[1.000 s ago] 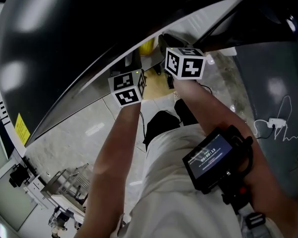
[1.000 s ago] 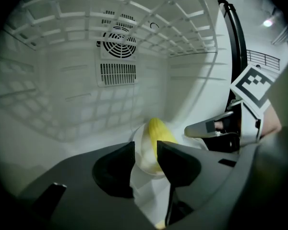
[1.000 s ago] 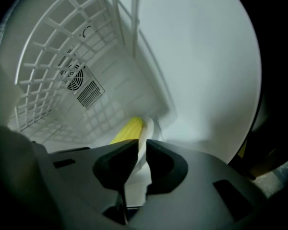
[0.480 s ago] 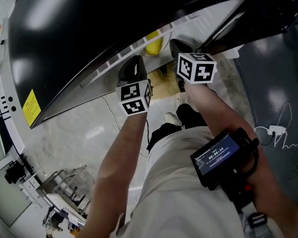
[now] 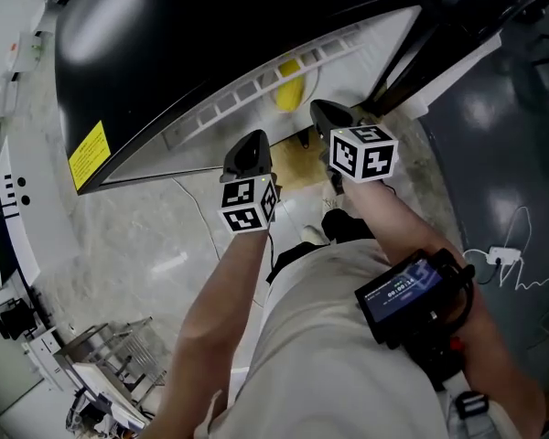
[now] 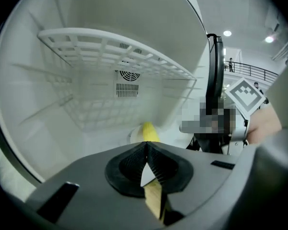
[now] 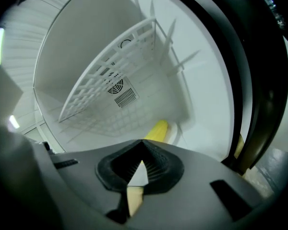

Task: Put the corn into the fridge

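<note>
both forearms were stretched forward side by side toward the open fridge (image 5: 366, 39), each pointing a little below level. the left gripper (image 5: 249, 144) was just outside the opening, its jaws pressed together with nothing between them. the right gripper (image 5: 323, 111) was slightly further in and nearer the right-hand edge, its jaws likewise together and empty. the two marker cubes were close together but apart. the corn (image 5: 289, 91) lay on the fridge floor, ahead of both grippers and touched by neither. the black door (image 5: 210, 26) was swung wide to the left and filled the upper part of the head view, with a yellow label (image 5: 89, 154) near its lower edge. a device with a lit screen (image 5: 404, 289) sat against the person's chest, and a white cable (image 5: 508, 245) lay on the dark floor at the right. the head view showed the corn only as a yellow patch. the left gripper view showed its closed gripper (image 6: 145, 146), the corn (image 6: 149, 132) lengthwise behind the tips, a white wire shelf (image 6: 115, 56) above, and a round vent (image 6: 128, 75) on the back wall. the right gripper view showed its gripper (image 7: 142, 145), the corn (image 7: 157, 130) near the right wall, and the black door seal (image 7: 259, 80).
</note>
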Tool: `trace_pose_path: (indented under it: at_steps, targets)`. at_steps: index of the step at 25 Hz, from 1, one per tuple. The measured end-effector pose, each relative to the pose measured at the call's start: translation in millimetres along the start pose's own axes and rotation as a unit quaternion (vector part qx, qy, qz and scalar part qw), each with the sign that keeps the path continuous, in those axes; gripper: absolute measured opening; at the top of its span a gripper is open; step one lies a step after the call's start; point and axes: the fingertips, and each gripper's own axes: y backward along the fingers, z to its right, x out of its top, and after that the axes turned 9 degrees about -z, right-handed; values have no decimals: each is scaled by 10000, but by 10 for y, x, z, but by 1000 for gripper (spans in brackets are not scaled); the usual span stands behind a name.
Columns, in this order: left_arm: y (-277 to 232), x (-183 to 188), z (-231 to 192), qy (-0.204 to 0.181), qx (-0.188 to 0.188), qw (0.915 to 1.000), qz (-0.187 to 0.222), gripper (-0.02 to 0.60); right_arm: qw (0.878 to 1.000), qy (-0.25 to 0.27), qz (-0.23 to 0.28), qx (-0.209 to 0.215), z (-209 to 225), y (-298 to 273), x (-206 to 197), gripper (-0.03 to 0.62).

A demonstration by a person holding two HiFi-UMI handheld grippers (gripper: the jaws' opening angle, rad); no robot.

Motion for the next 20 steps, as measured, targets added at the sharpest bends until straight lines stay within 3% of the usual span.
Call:
trace_pose_path:
  at_steps: [20]
  targets:
    - [931,238,189,83,-373,9965,747,9,9959,614,237,621,-655,710,38,7]
